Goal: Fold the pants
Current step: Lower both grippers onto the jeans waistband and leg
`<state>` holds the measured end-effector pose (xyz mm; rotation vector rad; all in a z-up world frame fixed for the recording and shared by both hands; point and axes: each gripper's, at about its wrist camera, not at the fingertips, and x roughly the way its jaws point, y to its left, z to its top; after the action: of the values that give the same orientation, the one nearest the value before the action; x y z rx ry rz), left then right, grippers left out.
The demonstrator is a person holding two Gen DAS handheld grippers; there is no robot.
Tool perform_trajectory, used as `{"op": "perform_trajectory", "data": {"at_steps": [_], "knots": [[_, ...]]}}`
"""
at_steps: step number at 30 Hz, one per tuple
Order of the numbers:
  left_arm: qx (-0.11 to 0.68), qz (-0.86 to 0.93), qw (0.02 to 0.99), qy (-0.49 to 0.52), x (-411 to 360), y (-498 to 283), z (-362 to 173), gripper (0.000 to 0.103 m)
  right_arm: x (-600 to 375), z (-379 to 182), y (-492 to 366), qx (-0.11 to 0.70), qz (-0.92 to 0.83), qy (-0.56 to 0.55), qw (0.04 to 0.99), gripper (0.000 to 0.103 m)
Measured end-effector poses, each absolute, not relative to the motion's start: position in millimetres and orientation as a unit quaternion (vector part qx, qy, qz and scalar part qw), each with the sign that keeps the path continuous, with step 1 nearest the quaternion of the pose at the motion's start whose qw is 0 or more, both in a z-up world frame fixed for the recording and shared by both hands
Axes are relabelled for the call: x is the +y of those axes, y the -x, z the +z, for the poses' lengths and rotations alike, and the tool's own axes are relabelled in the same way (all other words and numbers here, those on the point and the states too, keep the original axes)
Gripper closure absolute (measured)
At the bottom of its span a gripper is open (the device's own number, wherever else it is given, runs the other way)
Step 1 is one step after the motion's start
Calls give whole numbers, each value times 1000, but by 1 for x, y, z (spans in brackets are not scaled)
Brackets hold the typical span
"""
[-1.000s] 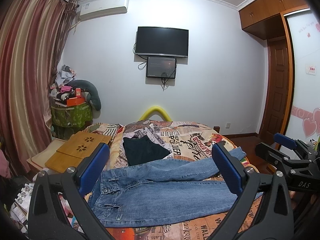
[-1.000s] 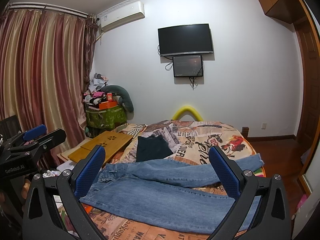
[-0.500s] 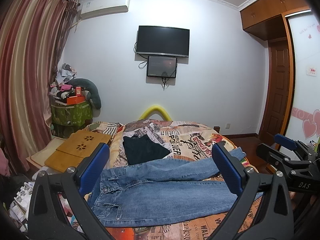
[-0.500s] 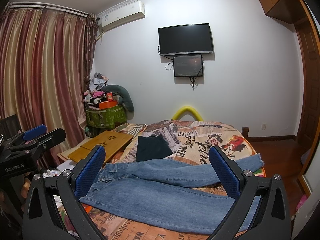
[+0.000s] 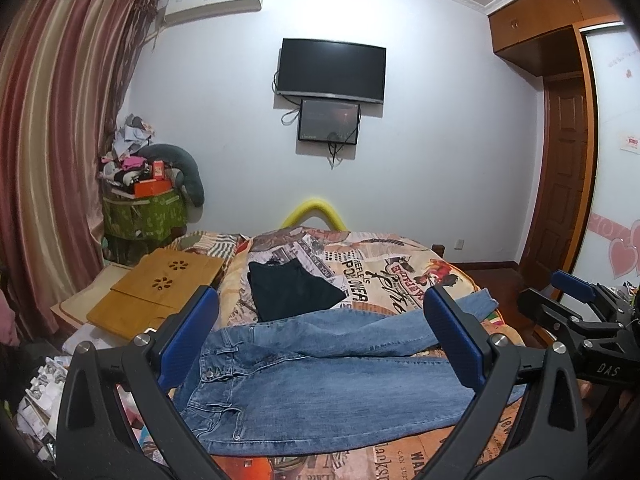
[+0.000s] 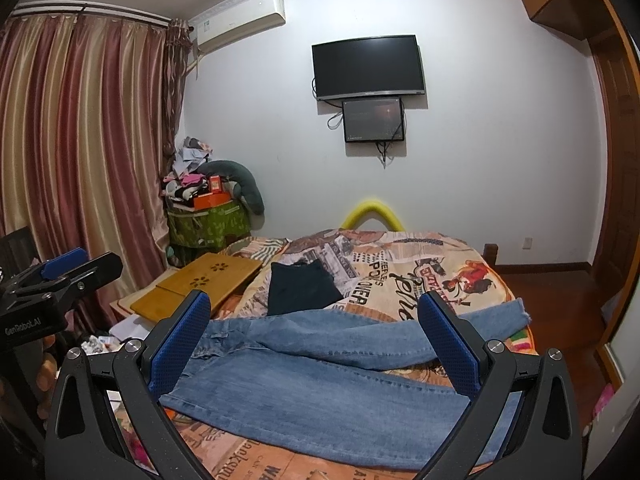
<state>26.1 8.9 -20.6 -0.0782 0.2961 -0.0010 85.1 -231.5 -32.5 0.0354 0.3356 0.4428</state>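
While both tongs [image 5: 320, 340] [image 6: 314, 340] gape wide, empty, jeans [image 5: 340, 380] lie flat — far hem cropped.

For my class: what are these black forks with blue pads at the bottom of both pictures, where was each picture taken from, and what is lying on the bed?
Each fork is a hand-held gripper; a person carries one in each hand. A camera on each looks forward along its two fingers, so one picture comes from the left gripper, the other from the right gripper. Each view also catches the other gripper at its edge. Both are open and hold nothing. On the patterned bed a pair of blue jeans lies spread out, waist to the left, legs to the right. Behind them lies a dark folded garment. A wooden lap desk sits left of the bed.
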Motion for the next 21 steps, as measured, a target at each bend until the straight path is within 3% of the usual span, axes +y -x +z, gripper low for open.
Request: {"op": "perform_trajectory", "data": {"at_steps": [9,21], "knots": [[203,18,977,59,42,-95,-44,0,-220,-46,-135,180,218,0,959,0],[281,73,956,41,110,-225,-103,0,-215,-104,-258,265,211,10,941,0]]}}
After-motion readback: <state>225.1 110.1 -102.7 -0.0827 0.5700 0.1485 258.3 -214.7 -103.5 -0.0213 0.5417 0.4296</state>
